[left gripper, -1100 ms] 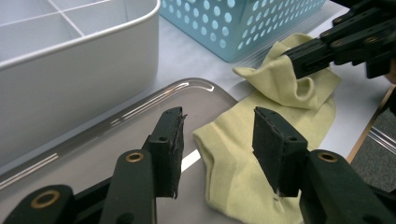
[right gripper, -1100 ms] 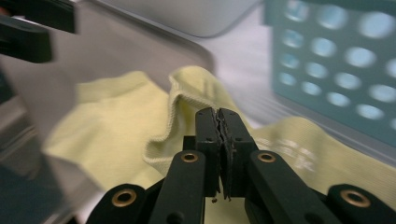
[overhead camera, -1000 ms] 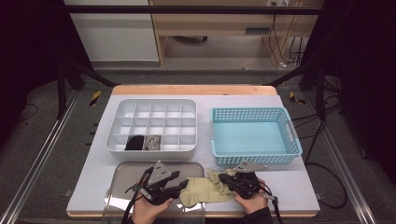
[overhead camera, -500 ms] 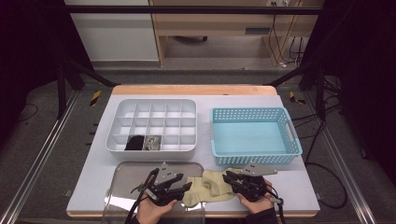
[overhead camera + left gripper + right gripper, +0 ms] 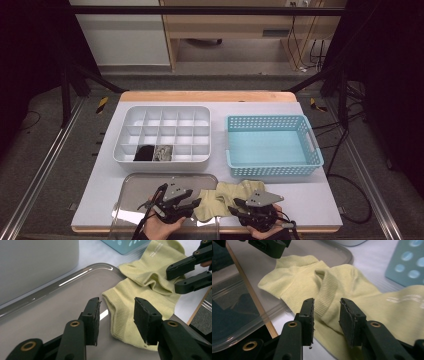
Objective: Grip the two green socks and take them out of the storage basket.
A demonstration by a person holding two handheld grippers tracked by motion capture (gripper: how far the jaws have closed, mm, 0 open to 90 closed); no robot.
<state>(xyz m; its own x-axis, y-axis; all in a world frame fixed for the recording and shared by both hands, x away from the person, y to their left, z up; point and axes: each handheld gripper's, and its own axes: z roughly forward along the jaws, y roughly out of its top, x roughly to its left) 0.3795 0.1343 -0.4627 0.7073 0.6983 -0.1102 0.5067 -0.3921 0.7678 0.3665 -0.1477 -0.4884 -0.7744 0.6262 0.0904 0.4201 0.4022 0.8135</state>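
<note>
Pale yellow socks [image 5: 225, 197] lie crumpled at the table's front, one cuff resting on a clear tray [image 5: 150, 192]. My left gripper [image 5: 196, 205] points right at them. Its jaws have just been closing a little and stand open around a ribbed cuff [image 5: 120, 315] without pressing it; my left gripper [image 5: 116, 308] hovers above the tray. My right gripper [image 5: 236, 209] points left from the other side. Its jaws have just been opening, and my right gripper [image 5: 326, 307] stands open with a folded cuff [image 5: 325, 293] between the pads, untouched.
A white compartment box [image 5: 165, 132] sits behind the tray, with a black item [image 5: 145, 153] and a grey item [image 5: 162, 153] in its front row. A blue basket [image 5: 272, 145] stands to its right. The table's wooden front edge [image 5: 252, 290] runs close under both hands.
The right gripper's jaws have opened off the socks and that hand has slid slightly toward the front edge. The left gripper has stayed in place.
</note>
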